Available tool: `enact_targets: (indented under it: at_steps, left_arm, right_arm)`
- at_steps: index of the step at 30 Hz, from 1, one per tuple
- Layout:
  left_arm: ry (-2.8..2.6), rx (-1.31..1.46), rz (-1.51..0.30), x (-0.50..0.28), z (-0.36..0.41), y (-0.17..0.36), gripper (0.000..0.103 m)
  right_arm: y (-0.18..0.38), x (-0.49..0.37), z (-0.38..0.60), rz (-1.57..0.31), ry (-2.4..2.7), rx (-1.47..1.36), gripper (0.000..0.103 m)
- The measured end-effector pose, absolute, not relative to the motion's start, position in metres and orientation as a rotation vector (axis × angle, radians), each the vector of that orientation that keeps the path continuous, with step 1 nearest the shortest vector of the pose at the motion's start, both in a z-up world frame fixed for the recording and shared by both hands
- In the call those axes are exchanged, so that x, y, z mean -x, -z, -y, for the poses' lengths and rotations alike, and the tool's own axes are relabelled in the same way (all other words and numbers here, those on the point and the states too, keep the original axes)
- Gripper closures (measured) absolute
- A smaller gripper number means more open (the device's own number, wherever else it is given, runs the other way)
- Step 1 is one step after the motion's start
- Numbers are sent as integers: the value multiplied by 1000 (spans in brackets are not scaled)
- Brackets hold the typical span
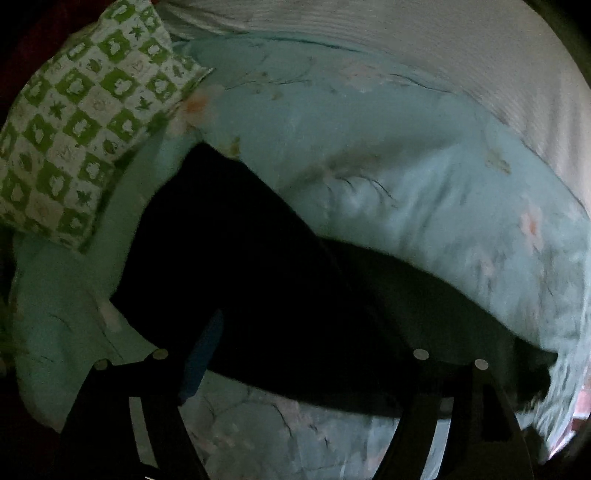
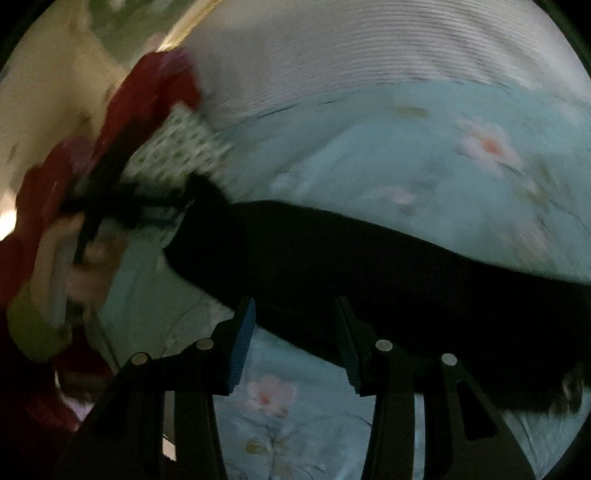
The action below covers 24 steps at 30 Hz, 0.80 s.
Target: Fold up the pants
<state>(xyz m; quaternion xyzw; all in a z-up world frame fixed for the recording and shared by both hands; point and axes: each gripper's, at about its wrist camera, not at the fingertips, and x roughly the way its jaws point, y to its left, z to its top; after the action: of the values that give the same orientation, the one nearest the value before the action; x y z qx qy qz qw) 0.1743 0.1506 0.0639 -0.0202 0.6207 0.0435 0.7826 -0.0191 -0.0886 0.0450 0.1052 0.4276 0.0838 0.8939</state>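
Black pants (image 1: 258, 280) lie spread on a light blue flowered bedcover (image 1: 406, 166). In the left wrist view my left gripper (image 1: 295, 332) is wide apart over the pants' near edge; only its blue left pad (image 1: 203, 350) shows against the dark cloth. In the right wrist view the pants (image 2: 388, 266) stretch from centre left to the right. My right gripper (image 2: 295, 332) is open, its fingertips at the pants' near edge with nothing between them. My left gripper (image 2: 122, 206), blurred, sits at the pants' far left end.
A green and white checked pillow (image 1: 74, 136) lies at the upper left on the bedcover. A white ribbed sheet (image 1: 406, 33) lies beyond the bedcover. A person in red sleeves (image 2: 147, 96) is at the left of the right wrist view.
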Motion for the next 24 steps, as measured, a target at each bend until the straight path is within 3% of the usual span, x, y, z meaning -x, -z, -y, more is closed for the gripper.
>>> enact_targets:
  at_steps: [14, 19, 22, 24]
  left_arm:
    - [-209, 42, -1459, -219, -179, -25, 29]
    - [-182, 61, -1471, -218, -190, -17, 47]
    - [-157, 67, -1468, -214, -195, -14, 65]
    - [-133, 76, -1471, -211, -199, -12, 83]
  right_arm:
    - [-3, -89, -11, -971, -397, 7, 58]
    - [10, -120, -12, -989, -388, 50, 58]
    - [17, -134, -11, -1011, -400, 65, 58]
    - [21, -139, -14, -1022, -414, 82, 58]
